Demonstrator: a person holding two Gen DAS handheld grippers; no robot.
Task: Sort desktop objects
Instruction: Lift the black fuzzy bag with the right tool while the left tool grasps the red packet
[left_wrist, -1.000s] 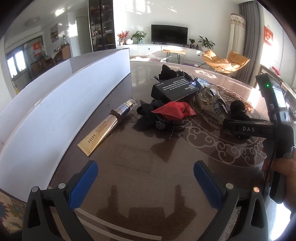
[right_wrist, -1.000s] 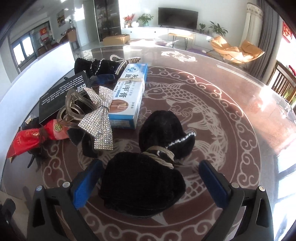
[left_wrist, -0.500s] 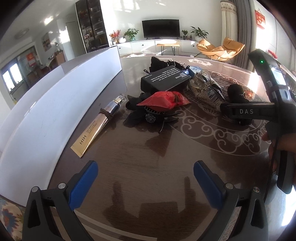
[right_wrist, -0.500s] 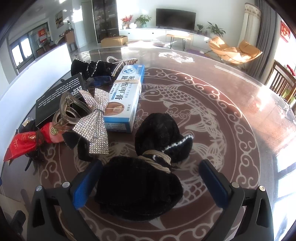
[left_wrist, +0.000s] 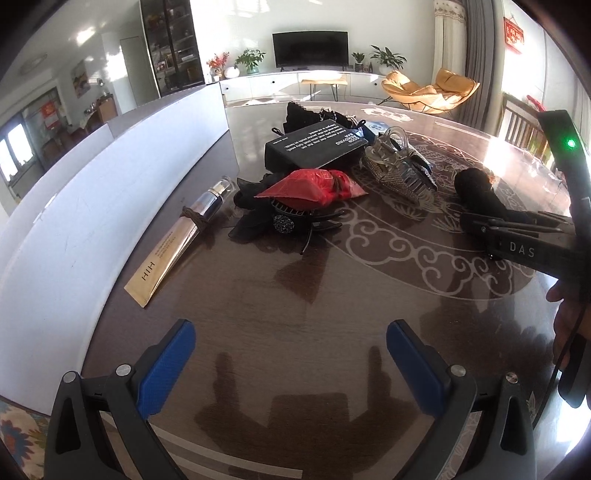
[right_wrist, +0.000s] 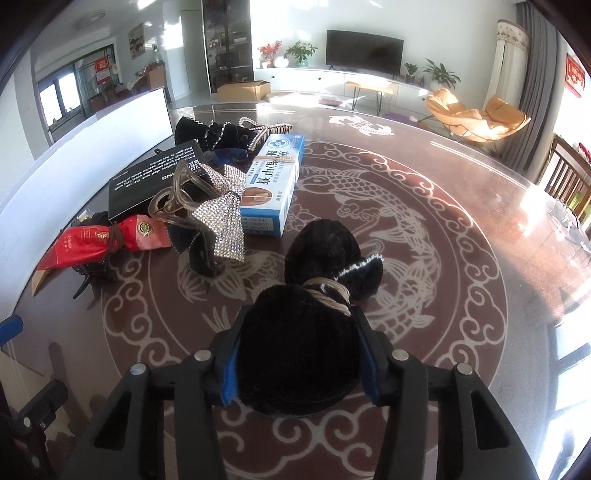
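My left gripper hangs spread wide over bare table, with nothing between its pads. The gold tube lies by the white board, the red packet further in. My right gripper has just been closing and now pinches the black velvet bow on the tabletop.

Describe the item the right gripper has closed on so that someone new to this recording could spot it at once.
On the dark round table with the pale fish pattern, look nearest the camera, in front of the blue-and-white box. The black velvet bow lies there, pinched by the right gripper, whose jaws have just closed. Unlike the rhinestone bow clip, it is plain, tied with a beige cord.
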